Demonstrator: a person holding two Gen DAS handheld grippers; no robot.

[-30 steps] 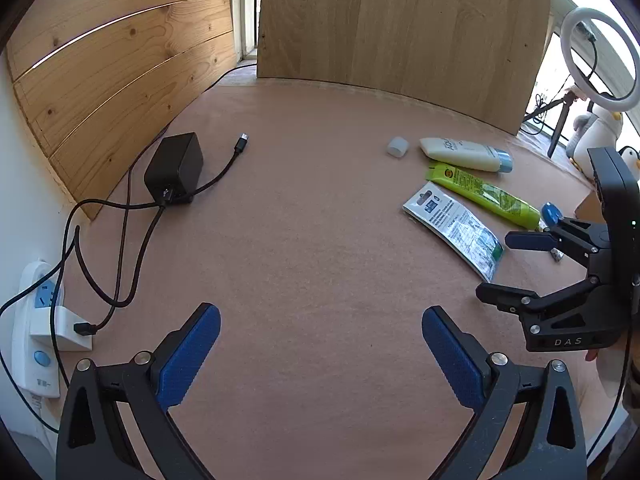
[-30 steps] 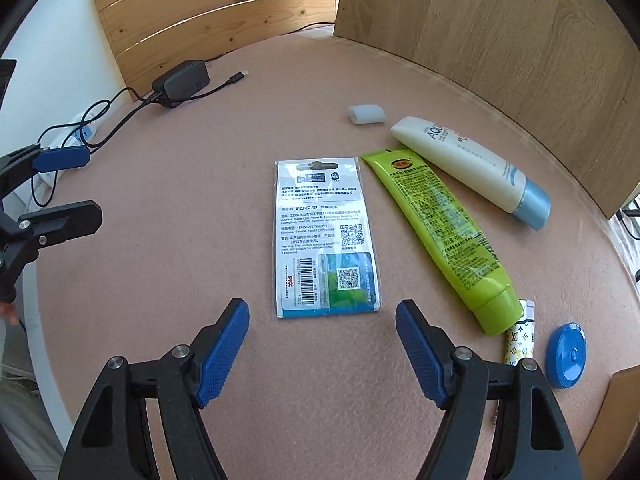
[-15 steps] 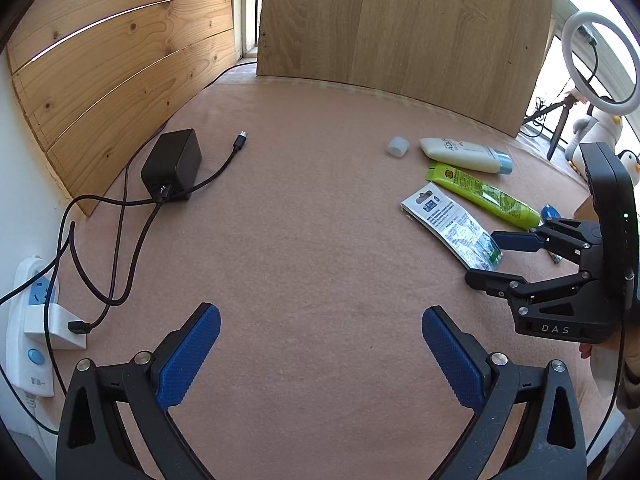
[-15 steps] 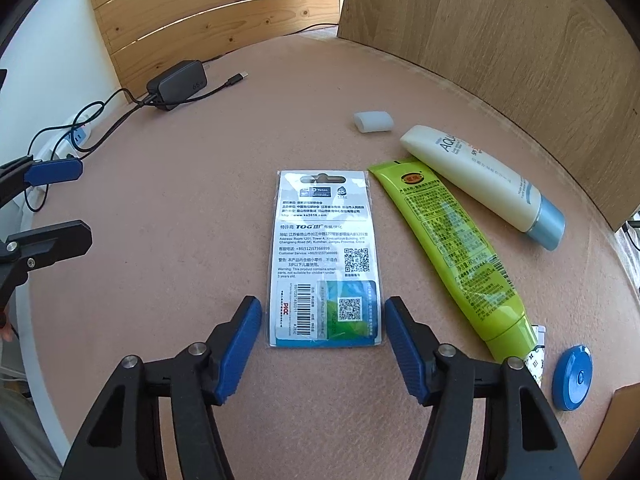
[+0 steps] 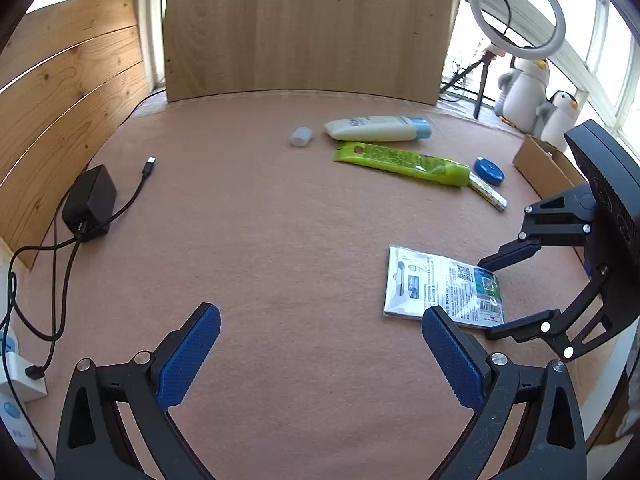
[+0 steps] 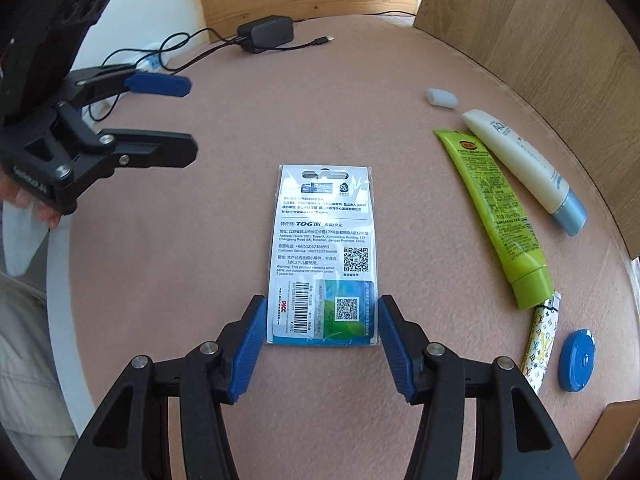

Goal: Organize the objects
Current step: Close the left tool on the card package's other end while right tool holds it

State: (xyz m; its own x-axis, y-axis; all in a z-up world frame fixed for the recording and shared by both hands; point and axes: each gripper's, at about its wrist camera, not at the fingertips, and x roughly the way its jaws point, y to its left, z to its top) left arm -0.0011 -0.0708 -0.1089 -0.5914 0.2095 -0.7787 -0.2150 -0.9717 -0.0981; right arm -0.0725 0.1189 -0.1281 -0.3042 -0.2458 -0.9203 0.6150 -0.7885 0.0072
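A flat printed packet lies on the brown table mat. My right gripper straddles its near end, jaws closing, and the blue pads touch both long edges. From the left wrist view, the right gripper reaches in over the packet. My left gripper hangs open over bare mat, holding nothing, and the left gripper shows left of the packet. To the right lie a green tube, a white tube, a patterned stick and a blue disc.
A small white cap sits near the back board. A black charger with its cable lies at the left, by a power strip. A cardboard box, a ring light and toy penguins stand at the right.
My right gripper's jaws narrowed onto the packet's near end. The packet now lies farther from the green tube. Both wrist views have rolled, and the left gripper shifted toward the packet.
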